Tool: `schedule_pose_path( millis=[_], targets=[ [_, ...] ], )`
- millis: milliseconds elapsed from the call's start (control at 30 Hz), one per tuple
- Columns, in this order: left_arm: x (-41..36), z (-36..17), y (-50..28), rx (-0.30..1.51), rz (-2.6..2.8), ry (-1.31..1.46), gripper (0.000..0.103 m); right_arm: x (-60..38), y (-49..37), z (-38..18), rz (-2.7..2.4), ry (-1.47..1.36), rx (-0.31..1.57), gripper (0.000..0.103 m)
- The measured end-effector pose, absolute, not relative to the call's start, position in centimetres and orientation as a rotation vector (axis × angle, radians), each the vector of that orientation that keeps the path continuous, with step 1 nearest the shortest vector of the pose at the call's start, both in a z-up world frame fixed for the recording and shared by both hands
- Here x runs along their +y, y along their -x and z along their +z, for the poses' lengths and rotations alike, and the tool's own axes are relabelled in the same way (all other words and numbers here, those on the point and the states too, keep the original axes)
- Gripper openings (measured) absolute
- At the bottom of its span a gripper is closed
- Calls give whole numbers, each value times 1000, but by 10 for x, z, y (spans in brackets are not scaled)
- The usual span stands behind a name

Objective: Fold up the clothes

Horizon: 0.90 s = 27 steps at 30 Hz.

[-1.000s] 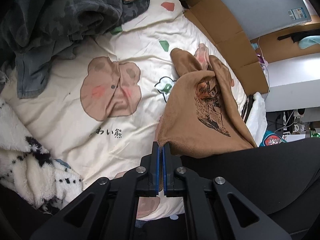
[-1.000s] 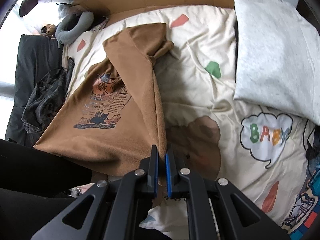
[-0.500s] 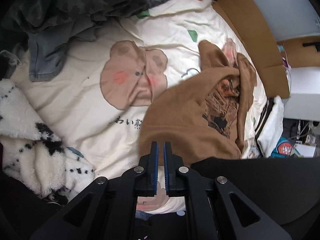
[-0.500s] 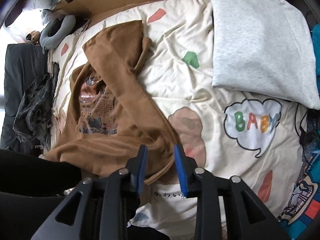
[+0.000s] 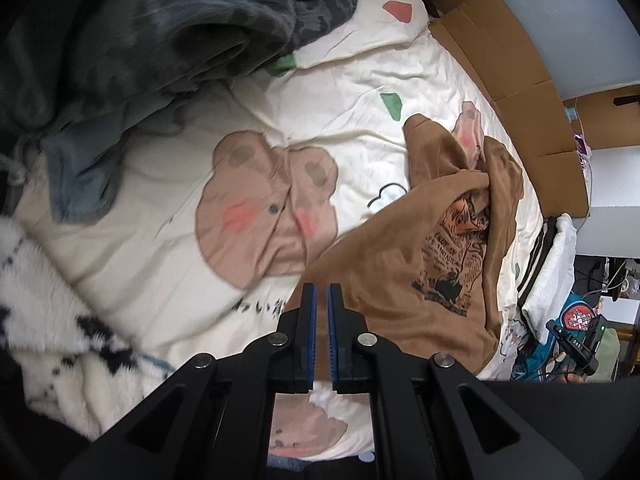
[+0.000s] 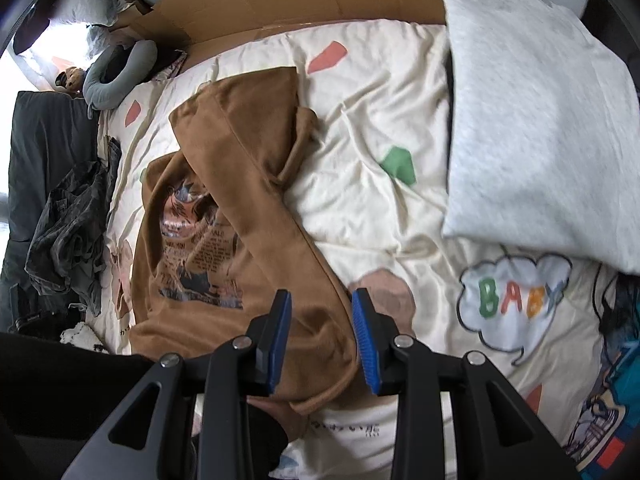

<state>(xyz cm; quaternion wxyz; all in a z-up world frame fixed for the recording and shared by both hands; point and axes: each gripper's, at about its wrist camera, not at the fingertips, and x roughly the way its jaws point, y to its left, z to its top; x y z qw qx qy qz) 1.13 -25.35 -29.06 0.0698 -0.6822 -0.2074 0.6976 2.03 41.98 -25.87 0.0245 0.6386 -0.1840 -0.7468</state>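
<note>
Brown sweatshirt [image 6: 240, 216] ahead of wide-open, empty right gripper [image 6: 320, 320]; chest print unreadable. "BABY" on quilt [image 6: 360, 128]. Left gripper [image 5: 321, 304] nearly closed, empty.

"BABY" in coloured letters fills a cloud [image 6: 514, 300] printed on the cream bedsheet [image 6: 360, 152]. Japanese characters [image 6: 346, 429] run along the sheet's near edge. The brown sweatshirt [image 6: 224, 216] carries newspaper-style print, too small to read.

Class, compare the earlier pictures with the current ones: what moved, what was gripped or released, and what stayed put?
The right gripper opened its jaws and let go of the brown sweatshirt, whose hem edge now lies between them. The left gripper, earlier clamped on the hem corner, has a narrow gap showing and no cloth visibly pinched. The sweatshirt bunched toward the bed's middle. The grey pillow stayed.
</note>
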Motion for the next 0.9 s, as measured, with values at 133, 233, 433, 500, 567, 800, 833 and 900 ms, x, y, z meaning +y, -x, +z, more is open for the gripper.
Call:
schedule_pose_path(
  millis=[133,233,433,500,567,800,833,900],
  targets=[
    [-241,-299,16,-589,2094,2040,4,417,3,-263,-2315,-1959,-547,37],
    [-234,-307,37,-575,2091,2028,4,414,20,-267,-2319,-1946,-535,44],
    [-219,-322,82,-531,2094,1999,4,407,58,-276,-2314,-1910,-509,45],
    [-213,-327,99,-505,2097,1989,4,404,71,-279,-2313,-1898,-501,45],
    [-207,-332,116,-485,2097,1979,4,402,84,-282,-2311,-1886,-492,46],
    [-175,-349,174,-448,2105,1931,43,388,127,-294,-2298,-1837,-460,51],
    [-169,-350,179,-441,2108,1916,49,385,132,-295,-2294,-1829,-453,54],
    [-157,-352,190,-430,2111,1888,56,381,140,-298,-2286,-1811,-431,57]
  ],
)
